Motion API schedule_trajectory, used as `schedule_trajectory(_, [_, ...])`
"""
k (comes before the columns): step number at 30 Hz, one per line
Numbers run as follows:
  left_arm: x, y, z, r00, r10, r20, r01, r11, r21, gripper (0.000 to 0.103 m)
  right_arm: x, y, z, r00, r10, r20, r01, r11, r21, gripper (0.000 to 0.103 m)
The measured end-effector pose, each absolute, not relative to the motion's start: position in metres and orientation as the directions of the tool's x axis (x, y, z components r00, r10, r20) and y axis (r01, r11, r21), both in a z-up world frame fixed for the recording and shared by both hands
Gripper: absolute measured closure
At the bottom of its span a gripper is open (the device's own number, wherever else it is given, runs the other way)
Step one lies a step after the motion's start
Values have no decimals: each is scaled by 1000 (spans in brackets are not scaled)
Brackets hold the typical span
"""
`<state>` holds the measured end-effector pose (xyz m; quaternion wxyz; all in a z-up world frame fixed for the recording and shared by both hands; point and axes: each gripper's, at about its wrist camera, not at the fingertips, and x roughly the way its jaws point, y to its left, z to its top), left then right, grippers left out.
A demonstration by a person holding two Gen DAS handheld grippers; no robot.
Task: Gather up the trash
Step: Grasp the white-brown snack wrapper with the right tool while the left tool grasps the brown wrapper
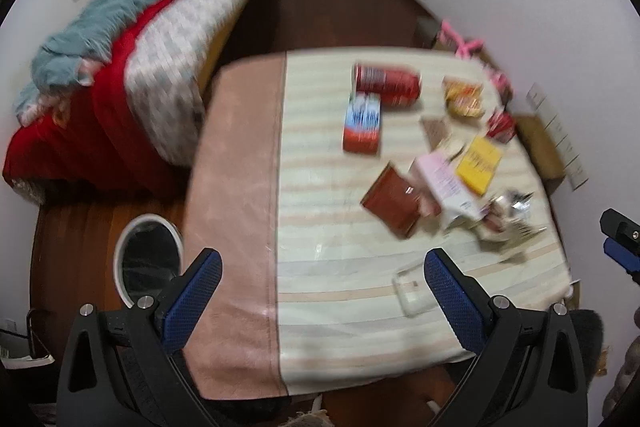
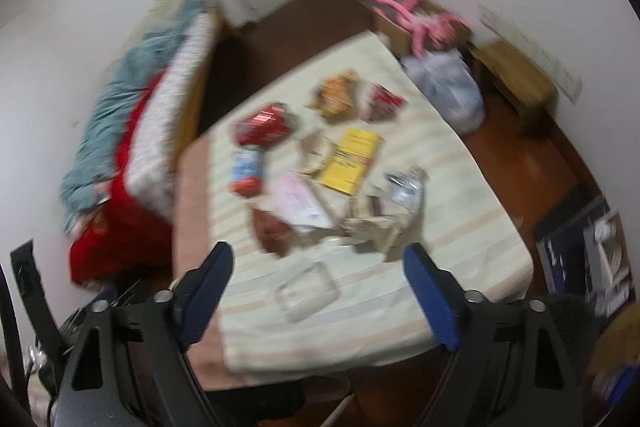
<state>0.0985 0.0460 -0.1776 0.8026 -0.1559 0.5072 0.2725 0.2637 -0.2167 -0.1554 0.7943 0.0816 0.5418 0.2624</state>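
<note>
Trash lies on a striped table [image 1: 340, 267] [image 2: 460, 187]: a red can [image 1: 387, 83] [image 2: 262, 129], a blue-red carton [image 1: 362, 125] [image 2: 246, 173], a brown packet [image 1: 394, 201] [image 2: 272, 231], a pink-white box [image 1: 444, 183] [image 2: 298, 203], a yellow box [image 1: 480, 165] [image 2: 352, 159], snack wrappers [image 1: 464, 97] [image 2: 336, 97], crumpled foil [image 1: 512, 203] [image 2: 406, 189] and a clear plastic tray [image 1: 414, 291] [image 2: 308, 293]. My left gripper [image 1: 322, 307] is open and empty above the table's near edge. My right gripper [image 2: 320, 295] is open and empty above the clear tray; it also shows in the left wrist view [image 1: 622, 243].
A white-rimmed bin [image 1: 146, 259] with a dark liner stands on the wooden floor left of the table. A bed with red and teal bedding [image 1: 120, 75] [image 2: 132, 147] lies to the left. Cardboard boxes [image 2: 516, 79], a plastic bag [image 2: 452, 87] and pink items [image 2: 416, 15] crowd the right side.
</note>
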Motion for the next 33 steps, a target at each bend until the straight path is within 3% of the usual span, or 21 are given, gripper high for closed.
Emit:
schedule_trajectory(7, [139,60,-239,287,159,-944,-549,835,-26,0,302,-200,-242,234,470,-851,-225,878,423,18])
schedule_trajectory(17, [217,57,-283,289,28,-957,-387,918,-90,3,334,-179,-289,205,452,-868,-201,888,415,20])
schedule_trajectory(19, [227,56,-292,272,28,-962,-366,928,-77,14,336,-174,-295,186,446,-876,-212,888,407,28])
schedule_trajectory(21, [230,56,-299,253,39,-967,-360,931,-56,47,338,-170,-298,183,439,-880,-224,890,397,31])
schedule_trajectory(23, [228,55,-298,257,74,-963,-365,931,-26,53,337,-169,-298,189,439,-878,-238,888,393,42])
schedule_trajectory(24, [225,55,-296,265,68,-962,-371,928,-37,62,337,-169,-296,192,440,-877,-246,887,391,48])
schedule_trajectory(27, [215,53,-292,272,83,-959,-388,921,-30,66,334,-173,-291,201,437,-877,-266,886,380,59])
schedule_trajectory(33, [182,46,-277,306,133,-943,-427,904,-11,70,320,-186,-274,229,457,-859,-292,875,387,62])
